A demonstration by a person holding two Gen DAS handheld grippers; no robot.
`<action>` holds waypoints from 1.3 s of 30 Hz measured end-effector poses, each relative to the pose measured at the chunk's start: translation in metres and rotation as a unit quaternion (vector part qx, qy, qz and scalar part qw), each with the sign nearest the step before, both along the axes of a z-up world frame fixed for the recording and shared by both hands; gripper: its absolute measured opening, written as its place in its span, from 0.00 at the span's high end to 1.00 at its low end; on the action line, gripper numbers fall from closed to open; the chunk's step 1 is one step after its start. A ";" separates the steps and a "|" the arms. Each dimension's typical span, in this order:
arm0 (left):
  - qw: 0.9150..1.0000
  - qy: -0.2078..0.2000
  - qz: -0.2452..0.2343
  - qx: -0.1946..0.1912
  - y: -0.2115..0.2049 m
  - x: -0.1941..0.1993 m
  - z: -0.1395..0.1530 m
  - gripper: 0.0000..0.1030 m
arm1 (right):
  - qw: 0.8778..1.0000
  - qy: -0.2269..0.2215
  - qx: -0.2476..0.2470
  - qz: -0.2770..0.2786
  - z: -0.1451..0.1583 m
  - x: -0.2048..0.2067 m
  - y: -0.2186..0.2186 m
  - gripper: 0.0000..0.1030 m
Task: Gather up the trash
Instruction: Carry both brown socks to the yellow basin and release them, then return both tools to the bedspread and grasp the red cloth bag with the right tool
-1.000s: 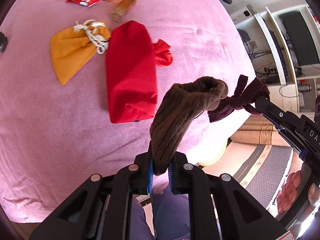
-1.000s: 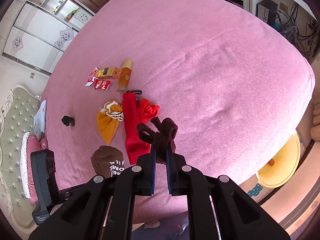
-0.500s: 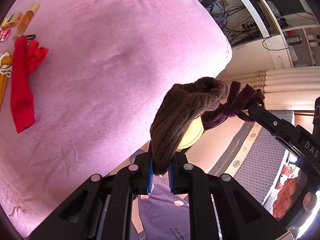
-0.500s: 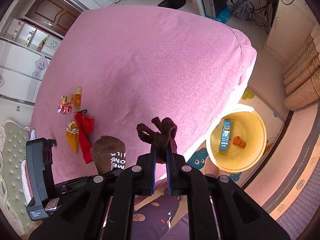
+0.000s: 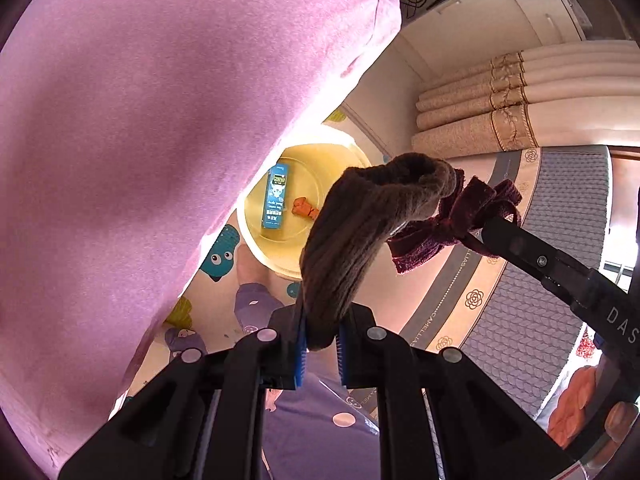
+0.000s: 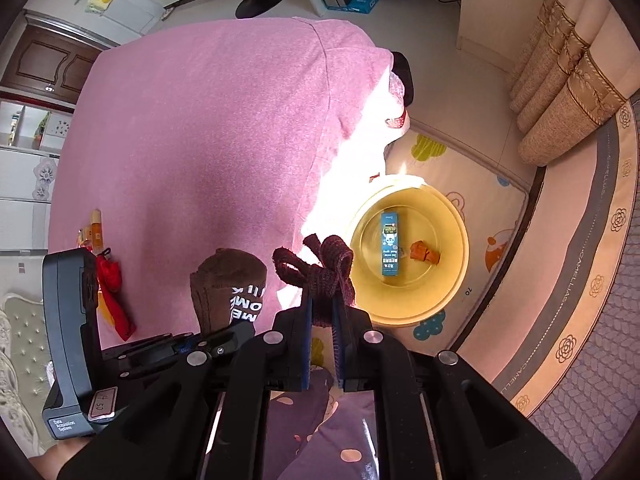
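The left tongs (image 5: 321,344) are clamping the lower end of a brown knitted sock (image 5: 360,236), which is rising from the blue pads and bending over toward two o'clock. In the right wrist view the same sock (image 6: 228,292) is standing at about nine o'clock from the right tongs (image 6: 322,328), with white lettering showing on it. The right tongs are pinching a dark maroon sock (image 6: 320,272) tied into a knot, its loose ends fanning out above the pads. In the left wrist view this maroon sock (image 5: 460,220) is hanging right beside the brown sock's open cuff, at the tip of the right tongs (image 5: 478,226) coming in from four o'clock.

Below both, a yellow basin (image 6: 452,276) is sitting on a patterned play mat (image 6: 492,184) on the floor, just beside the edge of the pink bed (image 6: 208,140). Inside the basin a blue carton (image 6: 390,242) is lying flat, and an orange scrap (image 6: 425,252) is lying near it at three o'clock. In the left wrist view the basin (image 5: 256,236) is showing at eleven o'clock from the brown sock, partly covered by it.

Far over on the bed, at nine o'clock in the right wrist view, a red pouch (image 6: 114,292) and an amber bottle (image 6: 95,230) are lying close together. The person's spotted purple clothing (image 6: 316,424) is showing under the tongs.
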State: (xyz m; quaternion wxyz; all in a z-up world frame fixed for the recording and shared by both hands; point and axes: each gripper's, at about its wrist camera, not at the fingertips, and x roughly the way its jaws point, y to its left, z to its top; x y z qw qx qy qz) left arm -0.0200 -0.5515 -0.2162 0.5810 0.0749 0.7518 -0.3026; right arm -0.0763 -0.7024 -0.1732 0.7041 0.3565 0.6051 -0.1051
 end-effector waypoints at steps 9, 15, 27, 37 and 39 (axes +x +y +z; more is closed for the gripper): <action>0.999 0.008 -0.034 0.011 -0.043 -0.017 -0.017 0.40 | 0.999 0.032 0.008 -0.026 -0.024 -0.025 -0.033 0.71; 0.999 -0.001 -0.043 0.028 -0.045 -0.021 -0.018 0.37 | 0.998 0.032 0.018 -0.048 -0.030 -0.036 -0.045 0.71; 0.999 -0.028 -0.011 0.016 -0.021 -0.009 0.010 0.37 | 0.999 -0.001 0.019 -0.030 -0.005 -0.016 -0.025 0.71; 0.997 -0.065 0.051 0.001 0.054 0.017 0.048 0.37 | 0.998 -0.036 0.013 0.042 0.028 0.037 0.046 0.71; 0.995 -0.072 0.069 0.002 0.078 0.023 0.053 0.37 | 0.997 -0.043 0.013 0.061 0.036 0.050 0.068 0.71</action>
